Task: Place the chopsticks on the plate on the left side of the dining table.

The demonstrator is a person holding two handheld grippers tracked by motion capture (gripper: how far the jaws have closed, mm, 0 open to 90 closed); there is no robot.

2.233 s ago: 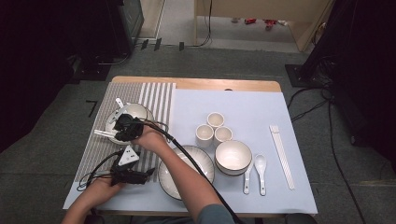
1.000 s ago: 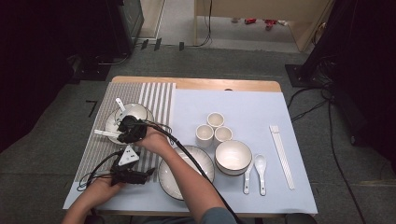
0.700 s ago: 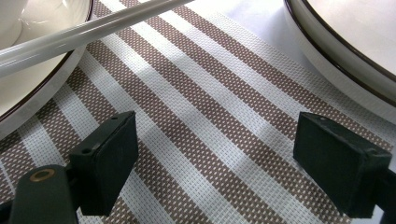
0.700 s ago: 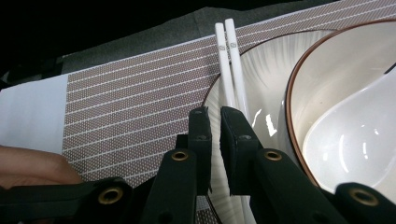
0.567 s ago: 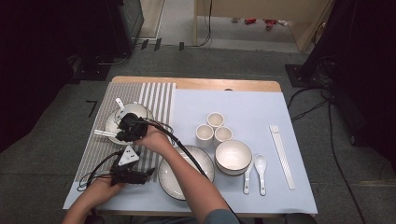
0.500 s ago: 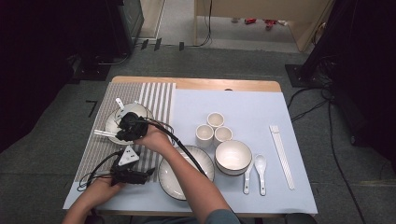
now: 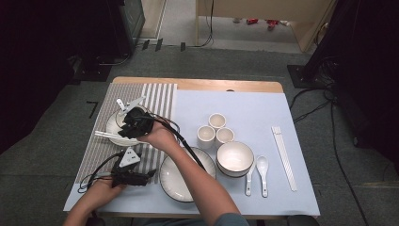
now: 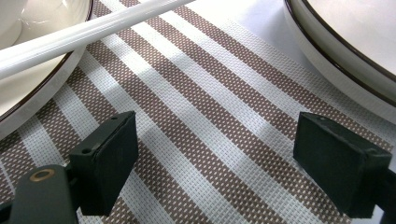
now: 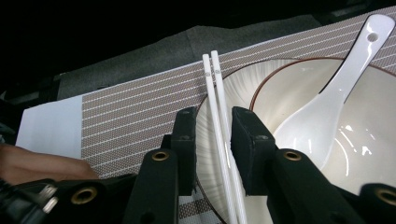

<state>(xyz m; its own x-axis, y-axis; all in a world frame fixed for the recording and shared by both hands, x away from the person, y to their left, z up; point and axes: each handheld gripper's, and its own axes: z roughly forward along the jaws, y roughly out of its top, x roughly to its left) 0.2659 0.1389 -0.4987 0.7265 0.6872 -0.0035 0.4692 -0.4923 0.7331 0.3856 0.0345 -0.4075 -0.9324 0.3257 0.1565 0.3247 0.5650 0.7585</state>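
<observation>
Fingers of my right gripper (image 9: 212, 140) stand narrowly apart on either side of the white chopsticks (image 9: 219, 135); they have just been opening, the pads look off the sticks, and the pair lies between them. Those chopsticks rest across the rim of the plate (image 9: 247, 74) on the striped mat (image 9: 130, 116), with the small bowl (image 9: 373, 135) sitting on that plate and a white spoon (image 9: 327, 112) lying in the bowl, its handle pointing away from me. My left gripper (image 8: 215, 154) has its fingers wide with nothing between them, hovering low over bare striped weave between the chopstick plate (image 8: 28, 93) and the big plate (image 8: 345, 51). From the high view, right gripper (image 7: 135, 123) over the left plate, left gripper (image 7: 131, 175) nearer me at the bench edge. Farther right on the blue sheet (image 7: 244, 108): three cups (image 7: 216, 129), a larger bowl (image 7: 234, 157), two spoons (image 7: 256, 174), a second chopstick pair (image 7: 283, 155).
</observation>
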